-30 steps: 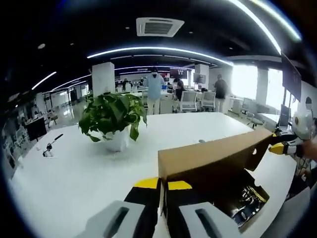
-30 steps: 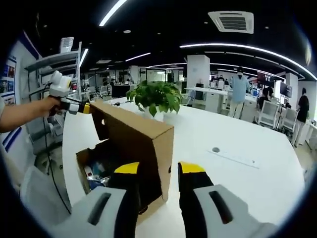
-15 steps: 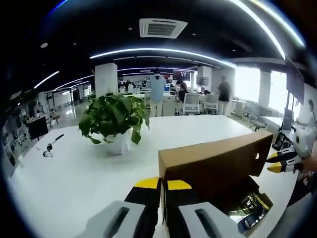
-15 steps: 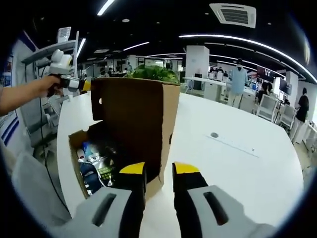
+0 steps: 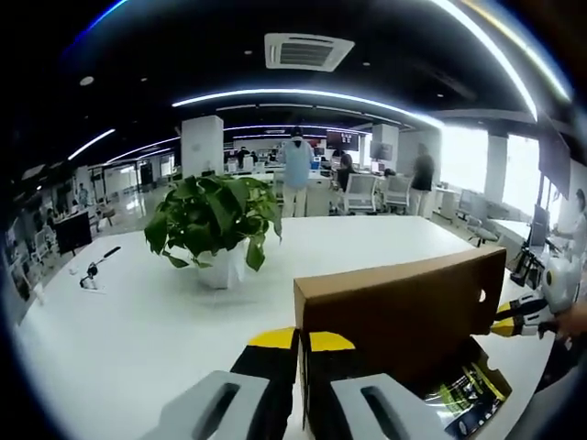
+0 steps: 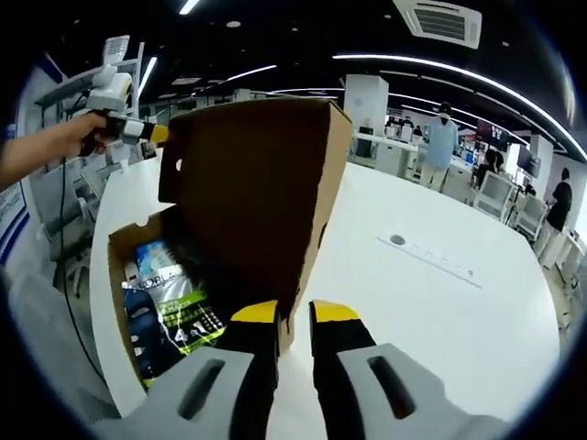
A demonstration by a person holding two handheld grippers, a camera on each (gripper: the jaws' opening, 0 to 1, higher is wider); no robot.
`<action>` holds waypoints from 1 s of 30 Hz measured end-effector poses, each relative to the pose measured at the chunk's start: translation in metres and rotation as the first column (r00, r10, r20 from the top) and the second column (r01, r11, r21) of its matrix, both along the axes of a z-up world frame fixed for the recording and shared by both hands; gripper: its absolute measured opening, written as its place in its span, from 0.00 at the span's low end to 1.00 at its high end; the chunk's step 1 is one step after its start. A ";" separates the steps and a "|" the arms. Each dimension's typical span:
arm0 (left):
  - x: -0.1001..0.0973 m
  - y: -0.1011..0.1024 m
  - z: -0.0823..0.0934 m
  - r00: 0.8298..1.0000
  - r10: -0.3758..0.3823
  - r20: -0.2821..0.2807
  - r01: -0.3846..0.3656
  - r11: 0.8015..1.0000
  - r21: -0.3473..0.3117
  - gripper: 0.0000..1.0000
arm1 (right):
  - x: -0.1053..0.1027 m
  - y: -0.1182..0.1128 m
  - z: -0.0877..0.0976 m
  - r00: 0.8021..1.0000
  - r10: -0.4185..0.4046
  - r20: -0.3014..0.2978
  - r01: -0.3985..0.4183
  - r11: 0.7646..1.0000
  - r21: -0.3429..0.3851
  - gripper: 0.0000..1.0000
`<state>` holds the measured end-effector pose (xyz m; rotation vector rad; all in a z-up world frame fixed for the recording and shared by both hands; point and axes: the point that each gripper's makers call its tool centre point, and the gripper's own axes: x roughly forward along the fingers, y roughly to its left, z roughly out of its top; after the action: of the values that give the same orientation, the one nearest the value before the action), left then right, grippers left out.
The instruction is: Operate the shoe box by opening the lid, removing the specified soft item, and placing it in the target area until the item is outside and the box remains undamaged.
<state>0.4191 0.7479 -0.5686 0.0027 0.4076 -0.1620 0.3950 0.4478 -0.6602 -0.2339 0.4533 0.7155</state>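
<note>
Lid [image 6: 252,192] of the shoe box [image 6: 138,275] is pinched upright at both ends by the 2 grippers [image 6: 293,316] [image 5: 303,341], exposing the packaged soft item [image 6: 170,307], which must next be grasped.

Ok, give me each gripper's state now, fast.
Left gripper: fingers shut on the shoe box lid.
Right gripper: fingers shut on the same lid's other end.

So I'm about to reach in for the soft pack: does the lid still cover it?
No. The lid stands raised, and the soft pack lies exposed in the box; nothing visible covers it.
</note>
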 end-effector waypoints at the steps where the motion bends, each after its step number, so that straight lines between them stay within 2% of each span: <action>1: 0.001 0.000 0.000 1.000 0.002 0.000 -0.002 1.000 0.000 0.02 | 0.001 0.001 -0.001 1.000 -0.001 -0.002 0.001 1.000 0.000 0.09; 11: 0.012 -0.001 -0.004 1.000 0.015 -0.009 -0.015 1.000 0.005 0.02 | 0.008 0.005 -0.007 1.000 -0.014 -0.010 0.014 1.000 -0.002 0.03; 16: 0.015 -0.001 -0.011 0.999 0.017 -0.028 -0.017 1.000 0.010 0.02 | 0.012 0.004 -0.008 1.000 -0.028 -0.010 0.028 1.000 -0.007 0.02; 22: 0.015 -0.002 -0.024 0.998 0.034 -0.050 -0.035 0.999 -0.007 0.05 | 0.014 0.003 -0.008 0.999 -0.032 -0.015 0.032 1.000 0.001 0.01; 26: 0.011 -0.001 -0.039 0.997 0.040 -0.063 -0.041 0.999 -0.009 0.17 | 0.017 0.004 -0.007 1.000 -0.031 -0.006 0.031 1.000 -0.006 0.01; 30: 0.004 -0.001 -0.057 0.993 0.044 -0.105 -0.044 0.999 0.004 0.16 | 0.019 0.005 -0.008 1.000 -0.023 -0.002 0.023 1.000 -0.019 0.01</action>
<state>0.4235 0.7474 -0.6257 -0.0127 0.5130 -0.1188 0.4141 0.4525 -0.6681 -0.2450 0.4643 0.6890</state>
